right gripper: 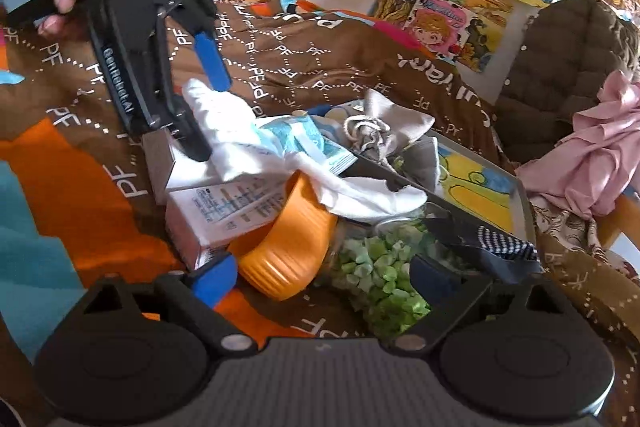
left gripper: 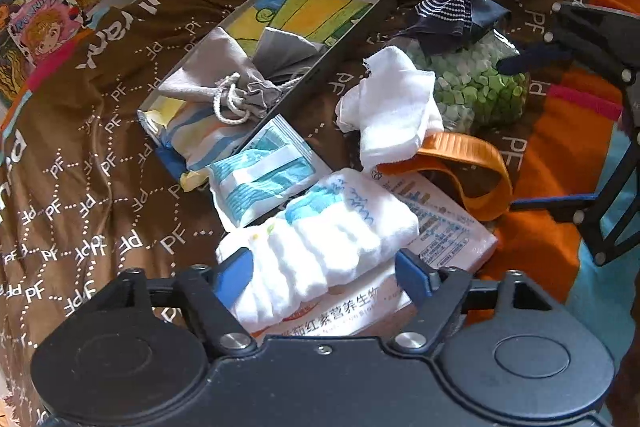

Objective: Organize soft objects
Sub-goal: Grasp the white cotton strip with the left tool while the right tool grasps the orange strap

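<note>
The left gripper [left gripper: 324, 269] is sitting with its blue fingers spread wide on each side of a folded white cloth [left gripper: 320, 239], which is lying on a white box [left gripper: 440, 227] on the brown blanket [left gripper: 80, 167]. The right gripper [right gripper: 320, 277] is also opened wide, hanging over an orange lid [right gripper: 288, 251] and a jar of green bits [right gripper: 380, 275]. A gray tray [left gripper: 320, 63] is sitting just behind, holding a gray string bag [left gripper: 224, 75].
</note>
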`<state>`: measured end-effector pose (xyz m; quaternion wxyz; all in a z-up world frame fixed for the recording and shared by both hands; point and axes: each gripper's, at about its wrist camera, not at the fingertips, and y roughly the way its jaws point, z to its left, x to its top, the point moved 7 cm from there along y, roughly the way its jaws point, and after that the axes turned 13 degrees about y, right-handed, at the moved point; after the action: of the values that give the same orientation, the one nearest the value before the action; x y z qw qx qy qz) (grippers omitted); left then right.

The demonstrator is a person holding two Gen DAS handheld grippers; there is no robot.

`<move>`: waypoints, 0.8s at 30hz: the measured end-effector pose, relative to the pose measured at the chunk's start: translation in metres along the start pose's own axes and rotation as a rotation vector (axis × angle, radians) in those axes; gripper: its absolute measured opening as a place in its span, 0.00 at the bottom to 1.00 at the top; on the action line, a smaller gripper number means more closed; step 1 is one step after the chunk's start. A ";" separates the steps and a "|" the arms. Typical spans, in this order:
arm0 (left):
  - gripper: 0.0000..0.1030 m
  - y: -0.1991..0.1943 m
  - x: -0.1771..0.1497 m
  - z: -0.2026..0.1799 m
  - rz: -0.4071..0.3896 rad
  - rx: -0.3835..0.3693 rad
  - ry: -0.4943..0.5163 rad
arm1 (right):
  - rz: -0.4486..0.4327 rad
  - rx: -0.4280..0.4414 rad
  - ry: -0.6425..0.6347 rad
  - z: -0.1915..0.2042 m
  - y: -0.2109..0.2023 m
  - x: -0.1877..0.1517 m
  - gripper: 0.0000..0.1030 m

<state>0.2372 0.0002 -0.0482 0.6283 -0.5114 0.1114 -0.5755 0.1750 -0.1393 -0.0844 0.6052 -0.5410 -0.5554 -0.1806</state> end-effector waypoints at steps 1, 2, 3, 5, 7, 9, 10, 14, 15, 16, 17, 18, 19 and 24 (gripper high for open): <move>0.71 0.001 0.001 0.001 0.004 -0.003 -0.004 | 0.000 0.005 -0.007 0.001 0.002 -0.001 0.92; 0.70 0.003 0.002 0.002 0.007 -0.005 -0.008 | 0.002 0.008 -0.019 0.002 0.003 -0.002 0.92; 0.69 0.004 0.002 0.002 0.008 -0.007 -0.012 | 0.004 0.012 -0.031 0.003 0.004 -0.003 0.90; 0.67 0.007 0.004 0.003 0.012 -0.011 -0.026 | 0.012 0.028 -0.046 0.005 0.005 -0.004 0.89; 0.63 0.010 0.006 0.004 0.017 -0.018 -0.039 | 0.016 0.036 -0.052 0.006 0.007 -0.005 0.88; 0.59 0.012 0.008 0.003 0.021 -0.018 -0.043 | 0.013 0.035 -0.066 0.007 0.010 -0.005 0.87; 0.53 0.013 0.009 0.003 0.021 -0.020 -0.046 | 0.008 0.032 -0.079 0.009 0.012 -0.005 0.85; 0.27 0.016 0.013 0.001 0.034 -0.018 -0.056 | -0.002 0.040 -0.115 0.014 0.016 -0.007 0.78; 0.21 0.016 0.013 0.000 0.040 -0.009 -0.051 | -0.005 0.047 -0.125 0.016 0.016 -0.007 0.73; 0.19 0.015 0.013 -0.001 0.039 -0.001 -0.050 | -0.009 0.051 -0.134 0.017 0.016 -0.008 0.68; 0.18 0.014 0.013 -0.001 0.037 0.003 -0.053 | -0.012 0.055 -0.145 0.019 0.015 -0.008 0.65; 0.16 0.013 0.013 -0.002 0.034 0.005 -0.058 | -0.016 0.058 -0.157 0.021 0.015 -0.009 0.60; 0.15 0.012 0.013 -0.003 0.033 0.011 -0.064 | -0.020 0.062 -0.168 0.022 0.014 -0.009 0.54; 0.13 0.006 0.012 -0.003 0.019 0.036 -0.112 | -0.036 0.063 -0.166 0.020 0.012 -0.008 0.43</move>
<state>0.2423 -0.0128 -0.0492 0.6481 -0.5305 0.0702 -0.5419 0.1724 -0.1207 -0.1006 0.5705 -0.5246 -0.6188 -0.1284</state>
